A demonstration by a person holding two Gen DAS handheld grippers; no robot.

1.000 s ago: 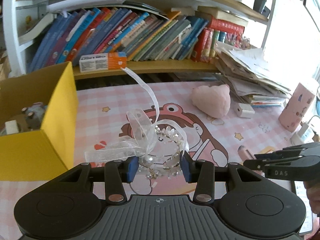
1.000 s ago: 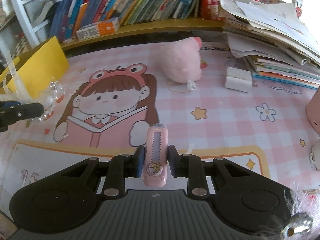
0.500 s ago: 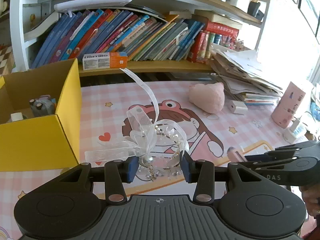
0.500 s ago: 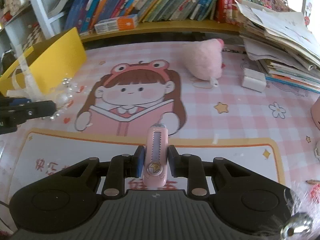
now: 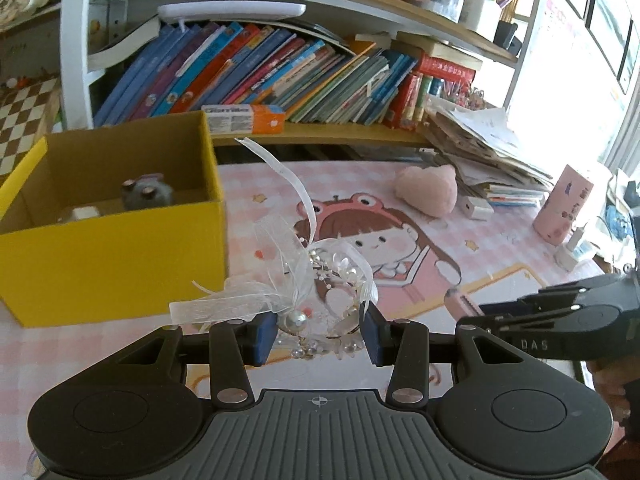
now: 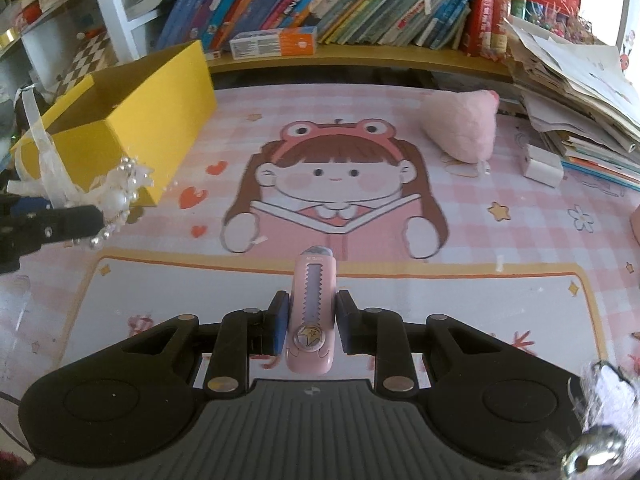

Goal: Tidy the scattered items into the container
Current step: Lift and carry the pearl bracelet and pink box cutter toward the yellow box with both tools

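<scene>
Transport step: left gripper (image 5: pixel 318 330) clamps beaded ribbon headpiece (image 5: pixel 320 280), right gripper (image 6: pixel 310 320) clamps pink utility knife (image 6: pixel 312 308). Next: carry both over yellow box (image 5: pixel 112 236) far left, then release.

Left gripper (image 5: pixel 320 330) angled down, clamped on something, right gripper (image 6: pixel 310 322) alongside, steeper, likewise clamped

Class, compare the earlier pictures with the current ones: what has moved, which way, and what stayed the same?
Both grippers have drawn back from the shelf, so more of the mat and the yellow box shows, the box nearer picture centre. Nothing was picked up or let go: the left gripper still holds the pearl and ribbon garland, the right gripper still clamps the pink utility knife. The pink plush stays put.
</scene>
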